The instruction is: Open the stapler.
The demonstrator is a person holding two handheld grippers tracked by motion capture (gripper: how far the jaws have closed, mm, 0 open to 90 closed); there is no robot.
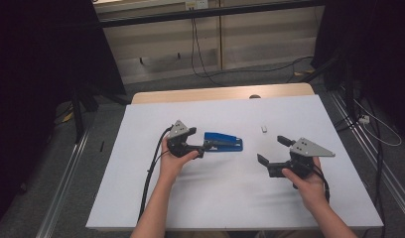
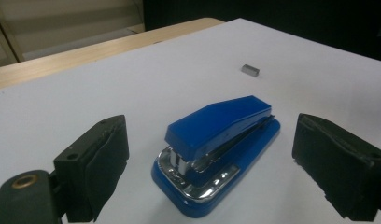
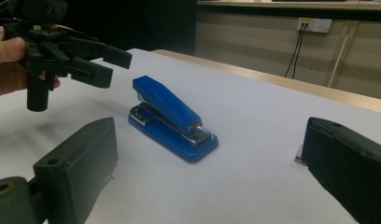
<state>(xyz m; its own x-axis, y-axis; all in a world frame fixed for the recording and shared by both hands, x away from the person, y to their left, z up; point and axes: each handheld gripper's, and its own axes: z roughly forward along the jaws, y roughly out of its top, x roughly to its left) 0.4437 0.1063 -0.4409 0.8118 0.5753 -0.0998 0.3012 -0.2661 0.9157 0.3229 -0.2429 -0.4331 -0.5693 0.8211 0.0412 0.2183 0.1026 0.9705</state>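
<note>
blue stapler [image 1: 224, 142] flat on the white table [image 1: 230, 198], near the middle, a little toward the left side. chrome front end of stapler turned to the left claw [image 1: 206, 145], hinge end turned away to the right in the high view. small grey block [image 1: 264, 129] on the table beyond and right of the stapler, well apart from it. left claw low over the table, held in left hand [image 1: 171, 161], tips just at the stapler's near end. in the left gripper view, stapler [image 2: 216, 149] between the two black jaws, gap visible on both sides, pads not pressing on it; jaws wide. right claw [image 1: 272, 150] in right hand [image 1: 307, 183], on the right part of the table, well apart from the stapler, jaws wide with nothing between. in the right gripper view, stapler [image 3: 172, 116] farther off on the table, left claw [image 3: 104, 63] above and beside its chrome end. black cable [image 1: 152, 173] hanging from left claw along the forearm to the table's near edge.
</note>
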